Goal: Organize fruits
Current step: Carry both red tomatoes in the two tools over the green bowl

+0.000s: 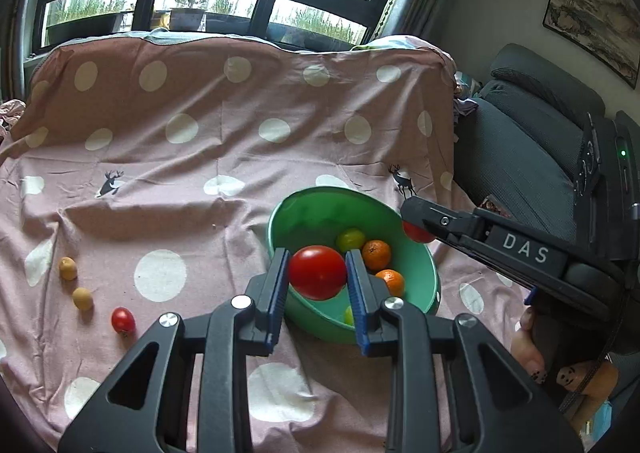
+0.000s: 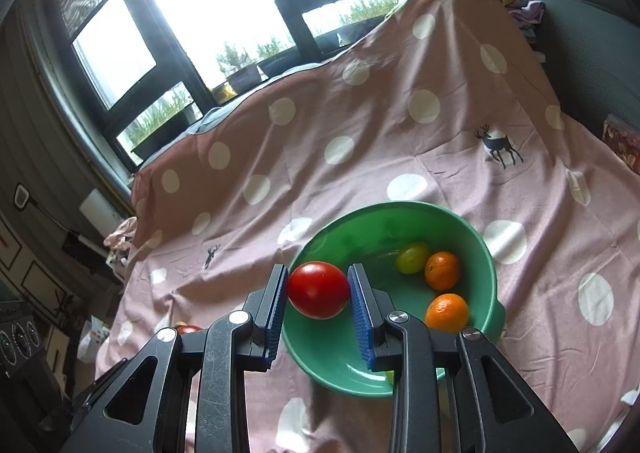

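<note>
From the left wrist, the left gripper (image 1: pixel 318 273) pinches a round red tomato (image 1: pixel 318 272) above the green plastic bowl (image 1: pixel 296 209). If it lets go too high, the tomato could bounce out. The bowl holds two oranges (image 1: pixel 376 254) and a green fruit (image 1: pixel 350 239).

From the right wrist, the right gripper (image 2: pixel 319 291) pinches another red tomato (image 2: pixel 319 290) over the bowl's rim (image 2: pixel 400 206). Dropped there, it could roll off.

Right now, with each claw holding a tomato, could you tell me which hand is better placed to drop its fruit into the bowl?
Left, probably. Its claw holds its tomato over the bowl, while the right claw and tomato sit at the rim.
</note>
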Tool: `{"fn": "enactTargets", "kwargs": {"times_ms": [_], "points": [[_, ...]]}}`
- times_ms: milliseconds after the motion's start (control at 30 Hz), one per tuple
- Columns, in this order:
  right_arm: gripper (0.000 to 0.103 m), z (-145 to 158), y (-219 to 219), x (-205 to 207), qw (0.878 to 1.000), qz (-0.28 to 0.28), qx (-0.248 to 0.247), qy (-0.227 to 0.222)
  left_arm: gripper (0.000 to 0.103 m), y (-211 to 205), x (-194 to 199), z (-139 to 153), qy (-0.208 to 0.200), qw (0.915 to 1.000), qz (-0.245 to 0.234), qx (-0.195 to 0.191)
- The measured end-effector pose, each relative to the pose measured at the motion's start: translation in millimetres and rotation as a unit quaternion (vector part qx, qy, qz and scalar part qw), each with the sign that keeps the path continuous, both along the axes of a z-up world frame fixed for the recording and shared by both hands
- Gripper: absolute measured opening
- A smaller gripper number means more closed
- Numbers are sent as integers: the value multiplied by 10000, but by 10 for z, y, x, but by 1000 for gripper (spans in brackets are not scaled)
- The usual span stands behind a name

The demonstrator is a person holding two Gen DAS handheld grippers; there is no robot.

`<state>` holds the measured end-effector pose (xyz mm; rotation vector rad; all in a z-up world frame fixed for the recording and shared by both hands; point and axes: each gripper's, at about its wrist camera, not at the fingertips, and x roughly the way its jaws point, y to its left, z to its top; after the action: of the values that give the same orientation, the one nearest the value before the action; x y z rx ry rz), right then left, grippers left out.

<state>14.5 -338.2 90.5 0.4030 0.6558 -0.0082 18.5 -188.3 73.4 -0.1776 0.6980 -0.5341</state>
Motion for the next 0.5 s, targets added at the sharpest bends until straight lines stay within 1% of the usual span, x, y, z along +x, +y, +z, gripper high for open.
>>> {"fn": "enactTargets", "kwargs": {"times_ms": [100, 233, 333, 500], "points": [[32, -47, -87, 10, 9999, -8, 157, 29, 28, -142, 63, -81, 156, 9998, -84, 39], [32, -209, -180, 56, 9990, -29, 333, 299, 28, -262, 152, -166, 356, 9992, -160, 0], [32, -300, -276, 90, 9974, -147, 535, 462, 28, -346, 194, -208, 399, 9991, -169, 33], [32, -370, -409, 96, 9961, -367, 571, 572, 28, -472, 255, -303, 554, 9980, -295, 78]]}}
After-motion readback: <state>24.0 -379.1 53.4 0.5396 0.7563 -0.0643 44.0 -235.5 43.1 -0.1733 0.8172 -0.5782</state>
